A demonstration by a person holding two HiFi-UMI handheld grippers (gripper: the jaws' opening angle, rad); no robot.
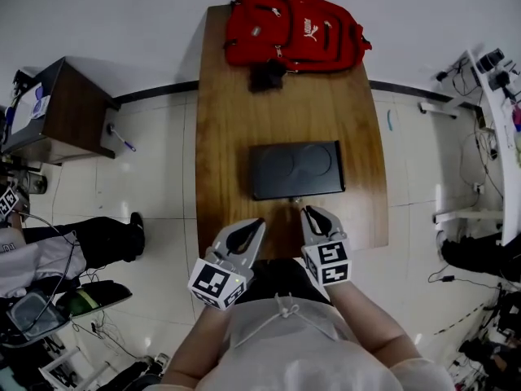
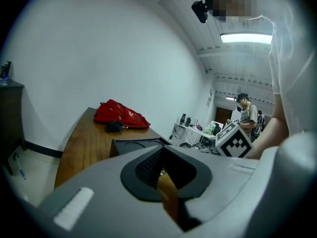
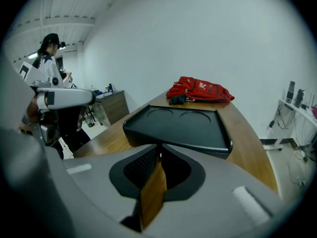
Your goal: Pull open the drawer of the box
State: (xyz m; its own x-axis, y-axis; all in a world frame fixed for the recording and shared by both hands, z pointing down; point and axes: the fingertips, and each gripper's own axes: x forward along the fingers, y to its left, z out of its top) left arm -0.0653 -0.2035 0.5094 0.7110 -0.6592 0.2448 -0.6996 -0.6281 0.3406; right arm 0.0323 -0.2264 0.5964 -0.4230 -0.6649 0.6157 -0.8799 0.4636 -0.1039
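Observation:
A flat black box [image 1: 295, 169] with two round recesses in its top lies in the middle of the wooden table [image 1: 228, 96]. A small knob [image 1: 295, 199] sticks out of its near face. My right gripper [image 1: 306, 211] points at that face just right of the knob, jaws shut with nothing seen between them. In the right gripper view the box [image 3: 183, 125] sits right beyond the closed tips of the right gripper [image 3: 159, 155]. My left gripper [image 1: 259, 223] hovers nearer the table's front edge, also shut and empty. In the left gripper view the left gripper [image 2: 161, 152] has the box [image 2: 136, 145] just past it.
A red backpack [image 1: 293, 31] and a small black pouch [image 1: 267, 76] lie at the table's far end. A dark wooden cabinet [image 1: 57, 108] stands on the floor to the left, with a person's leg [image 1: 98, 239] nearby. Another person [image 2: 246, 114] stands across the room.

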